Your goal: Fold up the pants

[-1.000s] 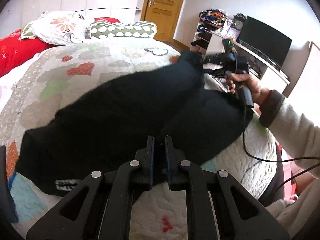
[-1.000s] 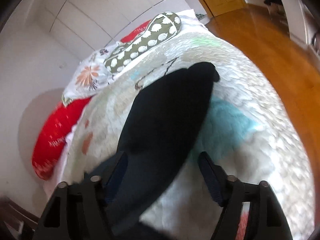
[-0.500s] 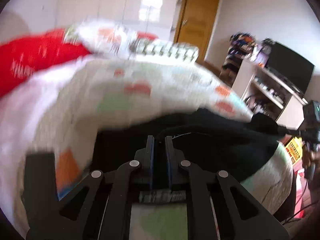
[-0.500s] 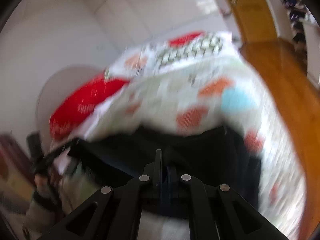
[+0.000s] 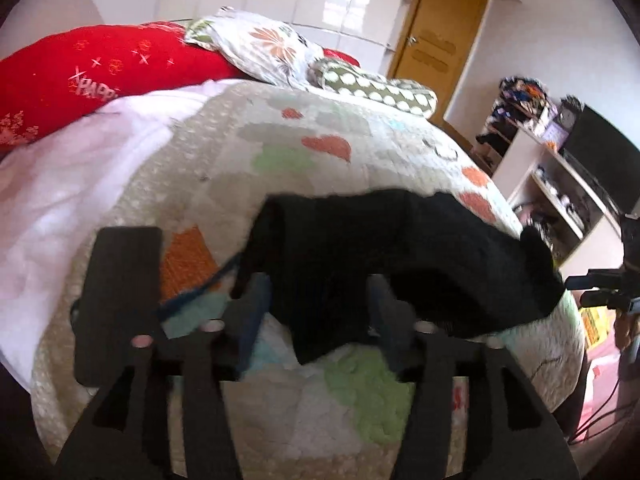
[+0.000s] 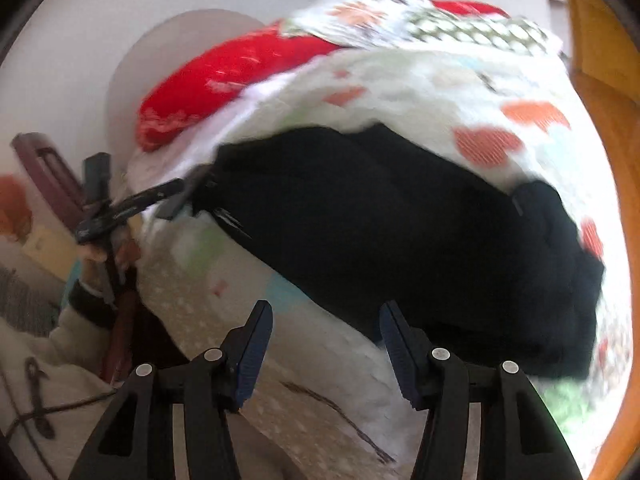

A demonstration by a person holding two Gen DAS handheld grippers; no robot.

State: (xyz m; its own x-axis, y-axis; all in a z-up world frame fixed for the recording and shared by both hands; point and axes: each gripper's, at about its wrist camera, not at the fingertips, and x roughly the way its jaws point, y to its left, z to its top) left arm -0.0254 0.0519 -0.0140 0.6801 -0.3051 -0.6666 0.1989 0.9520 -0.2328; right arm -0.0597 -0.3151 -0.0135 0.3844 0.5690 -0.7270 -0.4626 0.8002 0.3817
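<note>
Black pants (image 5: 384, 264) lie folded in a long dark band across the quilted bed (image 5: 320, 152). My left gripper (image 5: 316, 308) is open, its fingers on either side of the near left corner of the pants, holding nothing. In the right wrist view the pants (image 6: 400, 232) stretch across the bed. My right gripper (image 6: 326, 340) is open and empty, just short of the near edge of the pants. The left gripper (image 6: 176, 200) shows there at the pants' far left end.
A red pillow (image 5: 80, 76), a floral pillow (image 5: 264, 48) and a green dotted bolster (image 5: 372, 88) lie at the bed's head. A shelf with a television (image 5: 600, 160) stands to the right, a wooden door (image 5: 436, 40) behind. Cables hang by the right bed edge.
Both grippers, shut on the pants half a second ago, have opened and let the cloth go. The pants now lie folded over. Both grippers have drawn back slightly.
</note>
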